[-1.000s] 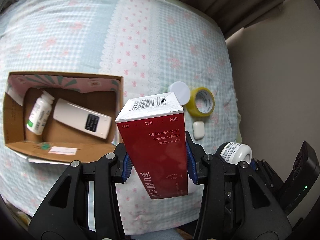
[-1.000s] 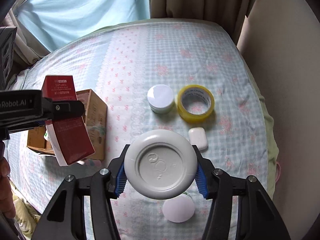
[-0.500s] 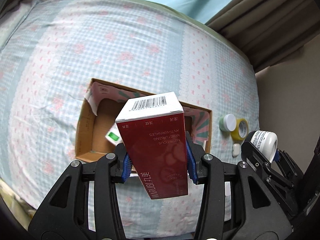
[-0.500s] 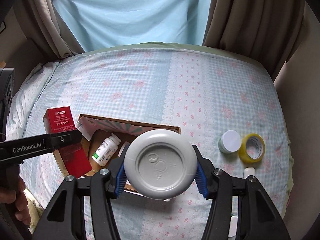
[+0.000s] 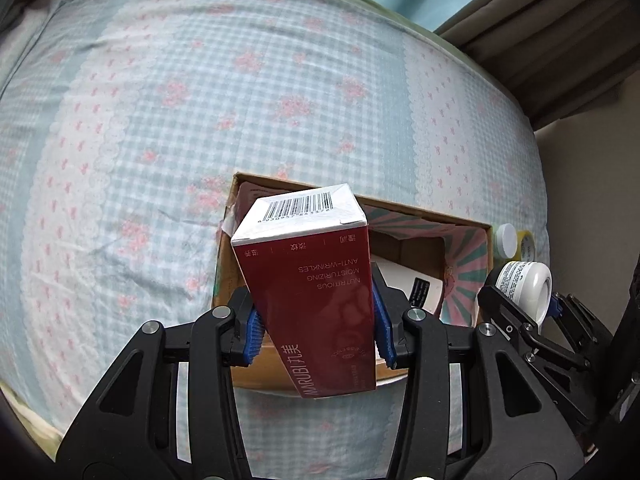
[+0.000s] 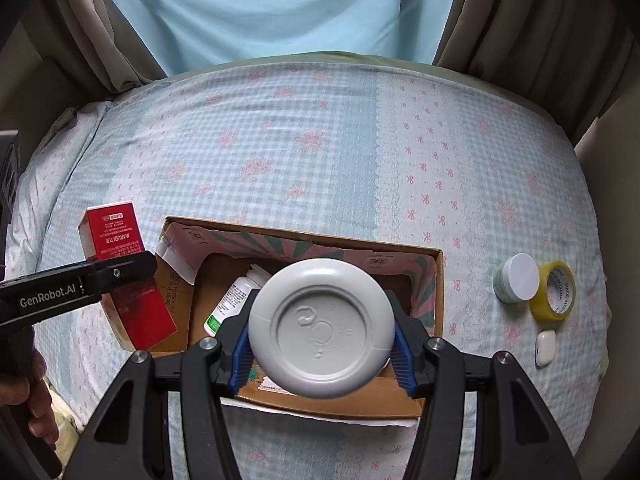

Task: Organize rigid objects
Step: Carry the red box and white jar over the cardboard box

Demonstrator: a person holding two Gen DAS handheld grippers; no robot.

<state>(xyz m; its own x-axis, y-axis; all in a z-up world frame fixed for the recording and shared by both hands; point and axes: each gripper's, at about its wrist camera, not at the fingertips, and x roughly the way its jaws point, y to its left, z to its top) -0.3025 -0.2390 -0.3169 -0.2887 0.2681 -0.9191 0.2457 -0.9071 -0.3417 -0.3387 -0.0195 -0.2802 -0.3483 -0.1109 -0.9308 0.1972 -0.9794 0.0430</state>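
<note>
Only your right wrist view shows the white pill bottle (image 6: 234,300) lying inside the cardboard box (image 6: 438,292), the earbud case (image 6: 545,347) on the bed, and your hand (image 6: 24,396) on the left gripper's handle. Only your left wrist view shows the barcode end of the red carton (image 5: 308,296) and a white flat device (image 5: 416,286) lying in the box behind it. Both views catch the small white-lidded jar (image 6: 516,283) and the yellow tape roll (image 6: 554,296), touching each other on the bed to the right of the box, well apart from both grippers.

Everything rests on a bed (image 6: 320,152) covered in a pale blue checked sheet with pink flowers and lace-patterned strips. Behind it hangs a light blue curtain (image 6: 280,12) between brown drapes (image 6: 520,20), and a beige wall stands at the right.

Your left gripper (image 5: 316,334) has its jaws clamped on the sides of the red carton, which stands upright between the blue pads over the box's left end. Your right gripper (image 6: 320,340) has its jaws closed on the round white jar (image 6: 322,328), bottom facing the camera, held above the middle of the open box.
</note>
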